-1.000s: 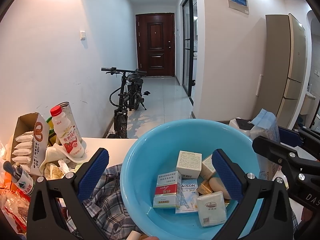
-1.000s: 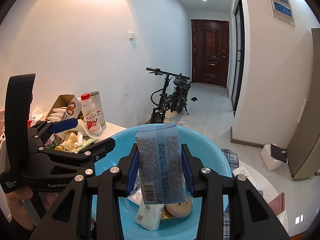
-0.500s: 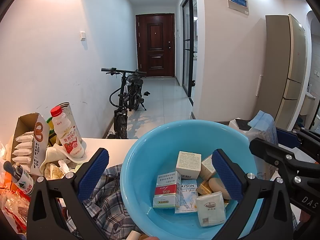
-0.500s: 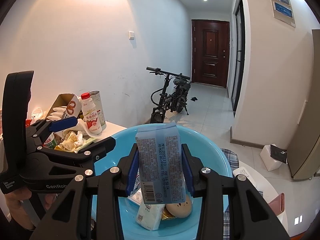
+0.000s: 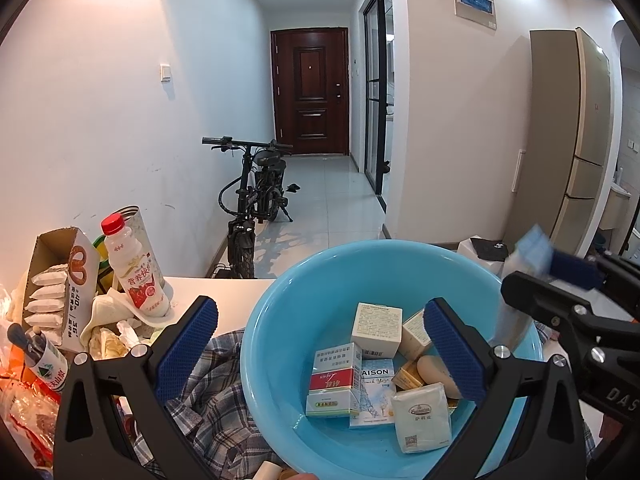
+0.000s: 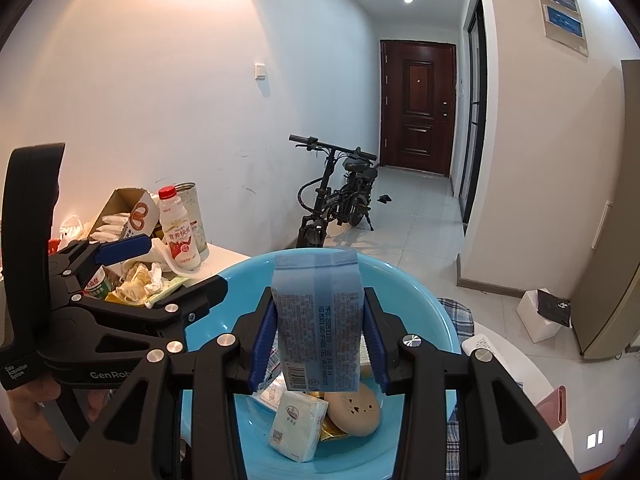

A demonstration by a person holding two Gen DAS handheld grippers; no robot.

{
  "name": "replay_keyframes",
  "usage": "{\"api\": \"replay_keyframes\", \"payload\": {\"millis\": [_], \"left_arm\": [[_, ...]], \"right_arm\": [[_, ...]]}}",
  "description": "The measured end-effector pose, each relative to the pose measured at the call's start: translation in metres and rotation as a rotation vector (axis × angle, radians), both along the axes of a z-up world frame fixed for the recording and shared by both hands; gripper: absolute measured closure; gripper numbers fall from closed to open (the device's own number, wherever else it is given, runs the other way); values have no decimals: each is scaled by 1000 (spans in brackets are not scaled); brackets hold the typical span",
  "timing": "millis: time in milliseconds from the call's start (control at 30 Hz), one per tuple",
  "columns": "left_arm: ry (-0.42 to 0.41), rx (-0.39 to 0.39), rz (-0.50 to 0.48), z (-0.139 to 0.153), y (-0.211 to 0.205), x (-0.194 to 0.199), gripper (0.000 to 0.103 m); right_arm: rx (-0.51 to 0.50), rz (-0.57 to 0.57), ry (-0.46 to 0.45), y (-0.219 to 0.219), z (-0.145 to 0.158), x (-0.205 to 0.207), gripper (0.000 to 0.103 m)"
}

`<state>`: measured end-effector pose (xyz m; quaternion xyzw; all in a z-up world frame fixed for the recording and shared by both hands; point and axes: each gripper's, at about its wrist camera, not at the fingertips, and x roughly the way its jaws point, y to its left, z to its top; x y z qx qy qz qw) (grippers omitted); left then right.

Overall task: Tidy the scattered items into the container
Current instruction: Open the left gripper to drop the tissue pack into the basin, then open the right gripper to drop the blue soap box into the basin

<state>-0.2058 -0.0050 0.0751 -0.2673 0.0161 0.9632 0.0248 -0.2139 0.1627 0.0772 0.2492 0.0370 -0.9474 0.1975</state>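
Blue basin (image 5: 280, 340) on table, atop plaid cloth (image 5: 216, 412), holding small boxes and tissue pack (image 5: 422, 416). Left gripper (image 5: 320, 352) spread wide, empty, over near rim. Right wrist view: right gripper (image 6: 318, 344) pinching pale-blue packet (image 6: 318, 320) upright above basin (image 6: 416, 304). Milk bottle (image 6: 178, 236) well left.

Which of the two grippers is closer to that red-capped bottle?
Left. The left gripper hangs open at the basin's left rim, beside the bottle. The right gripper is farther off, over the basin, holding a blue packet.
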Motion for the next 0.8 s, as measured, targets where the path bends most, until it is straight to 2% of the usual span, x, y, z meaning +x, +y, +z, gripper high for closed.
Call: {"api": "replay_keyframes", "payload": {"millis": [33,67,100,200,267,300,800], "left_arm": [[-1,0,4,0,0,-1,1],[-1,3,6,0,-1,-1,0],[-1,6,7,0,-2,-1,0],[-2,2,7,1,-2,0,0],[0,0,10,2,-2,-1,0],[2,3,9,2,-2,0,0],[15,-1,-17,9,2,11,0]], "right_arm": [[-3,-8,5,2,1,0,24],[-4,-15,10,2,1,0,14],[-3,-23,16,2,2,0,10],[-2,-31,29,3,5,3,9],[11,-43,31,2,5,2,1],[21,-51,34,2,5,2,0],[44,-101,58,3,12,4,0]]}}
